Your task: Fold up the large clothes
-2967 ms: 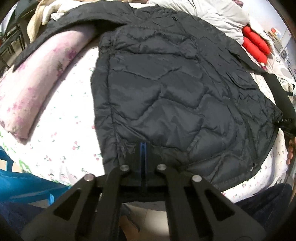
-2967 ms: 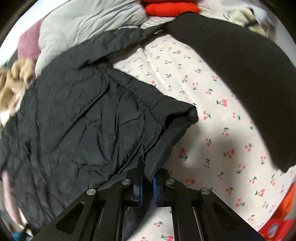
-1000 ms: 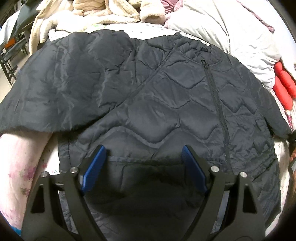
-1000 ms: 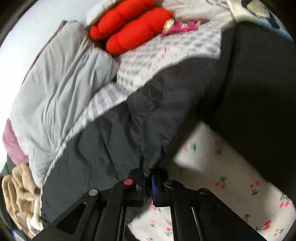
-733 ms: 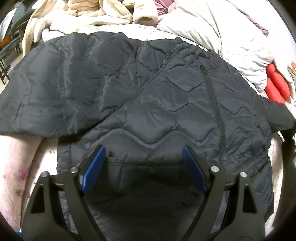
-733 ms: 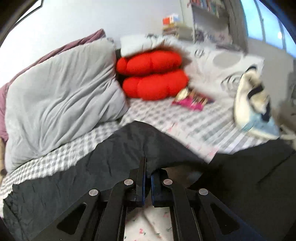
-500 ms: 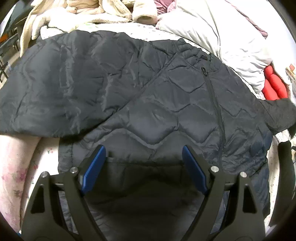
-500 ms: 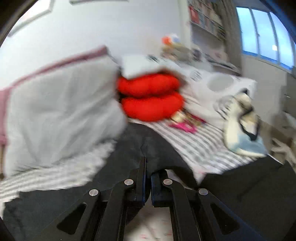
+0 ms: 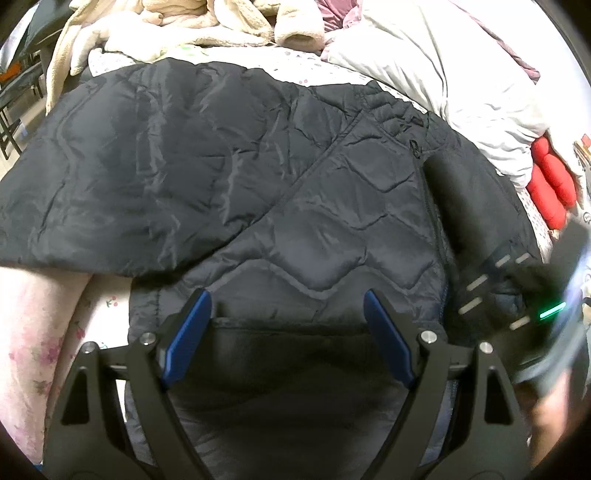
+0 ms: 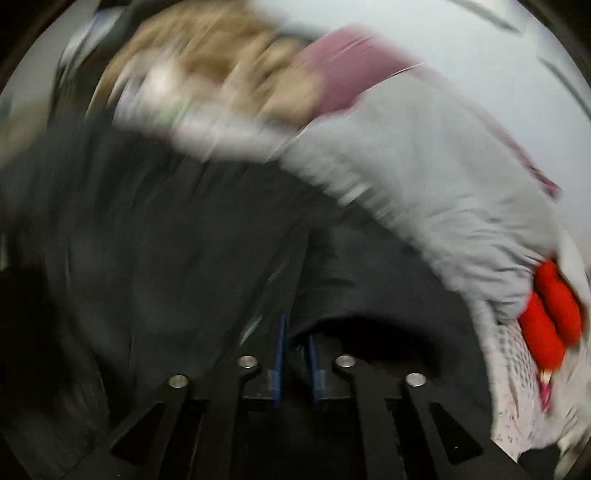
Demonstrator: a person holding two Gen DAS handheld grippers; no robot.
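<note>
A black quilted jacket (image 9: 295,206) lies spread on the bed, front up, with its zipper running down the right side. Its left sleeve is folded across the chest. My left gripper (image 9: 287,314) is open and hovers over the jacket's lower hem, holding nothing. My right gripper (image 10: 295,332) is shut on the jacket's right sleeve cuff (image 10: 299,350) and carries it over the jacket body (image 10: 147,258). In the left wrist view the right gripper's body (image 9: 517,295) and the lifted sleeve (image 9: 465,206) show at the right. The right wrist view is motion-blurred.
A grey-white duvet (image 9: 443,74) and beige fleece blankets (image 9: 184,22) are piled at the bed's far side. Red cushions (image 9: 550,184) lie at the right. A pink floral bolster (image 9: 33,332) lies at the left. The sheet (image 9: 107,306) is white with cherries.
My right gripper has swung left with the sleeve cuff, from beside the bed's right edge to over the jacket. My left gripper has stayed open over the hem.
</note>
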